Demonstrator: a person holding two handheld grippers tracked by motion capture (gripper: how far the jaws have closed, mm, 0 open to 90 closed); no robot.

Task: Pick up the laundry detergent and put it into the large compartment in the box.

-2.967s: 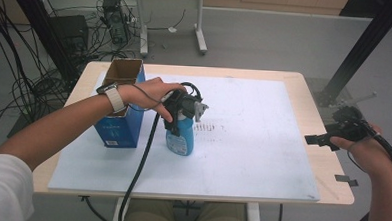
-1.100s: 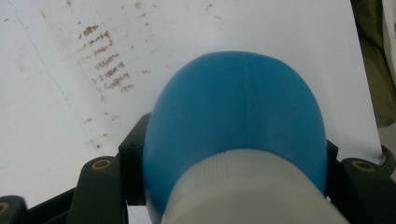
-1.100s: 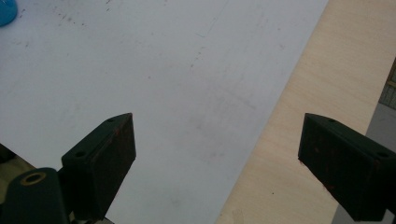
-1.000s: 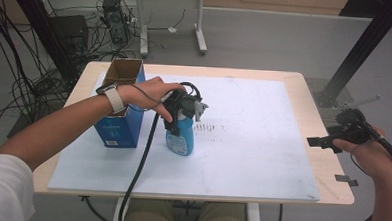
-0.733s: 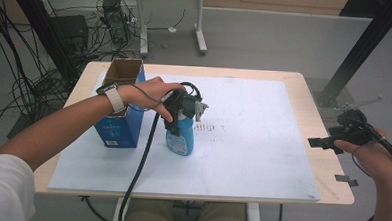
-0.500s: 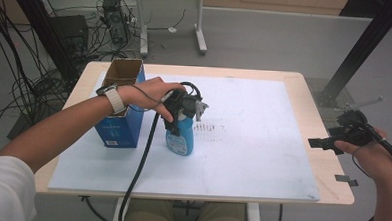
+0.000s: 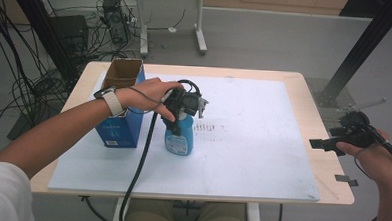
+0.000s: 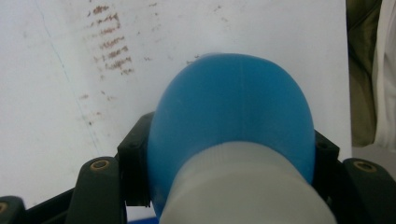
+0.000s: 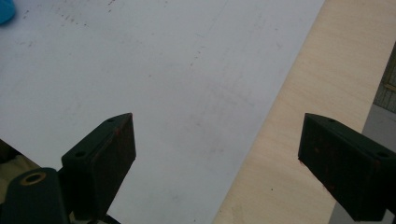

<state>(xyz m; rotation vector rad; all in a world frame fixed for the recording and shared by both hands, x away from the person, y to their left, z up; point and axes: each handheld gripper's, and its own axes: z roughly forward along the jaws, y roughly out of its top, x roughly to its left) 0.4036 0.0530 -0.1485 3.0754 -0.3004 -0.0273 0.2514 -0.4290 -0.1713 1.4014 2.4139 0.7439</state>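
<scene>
A blue plastic bottle (image 7: 179, 137) with a pale top stands upright on the white mat, right beside a blue carton. My left gripper (image 7: 184, 104) comes down on it from above and is shut on its upper part. In the left gripper view the bottle's blue shoulder (image 8: 231, 121) bulges between the two black jaws of the left gripper (image 8: 231, 154), which press on its sides. My right gripper (image 7: 327, 144) hovers over the table's right edge, far from the bottle. In its own view the right gripper (image 9: 217, 130) is open, with nothing between its jaws.
An open-topped blue cardboard box (image 7: 120, 107) stands at the left, touching or nearly touching the bottle. The white mat (image 7: 262, 143) covers most of the wooden table (image 7: 329, 111) and has brown smudges near its middle. The left gripper's cable (image 7: 139, 168) trails off the front edge.
The right gripper has drifted slightly to the right and toward the person. The left gripper and the bottle have not moved.
</scene>
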